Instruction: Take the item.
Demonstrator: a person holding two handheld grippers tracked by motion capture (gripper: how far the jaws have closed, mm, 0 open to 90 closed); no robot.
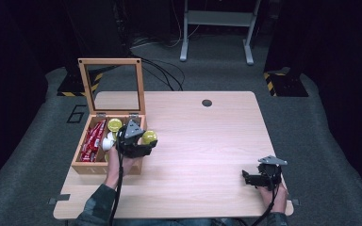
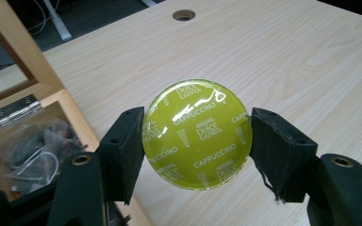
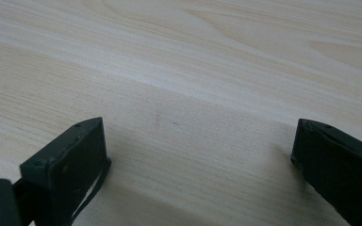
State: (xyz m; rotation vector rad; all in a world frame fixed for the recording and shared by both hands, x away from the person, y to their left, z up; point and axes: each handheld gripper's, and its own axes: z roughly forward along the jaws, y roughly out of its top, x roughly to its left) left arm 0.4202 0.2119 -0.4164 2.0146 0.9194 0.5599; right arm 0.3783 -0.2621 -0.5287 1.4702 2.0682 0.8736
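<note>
A round yellow-green coffee capsule with a glossy foil lid printed "Cappuccino" (image 2: 197, 135) sits pinched between the two black jaws of the left gripper (image 2: 197, 141), each pad pressing one edge of its rim. In the high view the capsule (image 1: 149, 137) hangs just beside the right wall of the open wooden box with a glass-paned lid (image 1: 87, 165), above the pale wood-grain table (image 1: 207, 141). Inside the box lie red sachets (image 1: 92, 140), another yellow capsule (image 1: 114, 124) and a white capsule (image 1: 107, 143). Well apart from the box, near the table's front right corner, the right gripper (image 1: 246, 178) rests low over the tabletop, its jaws spread wide with bare wood between them.
</note>
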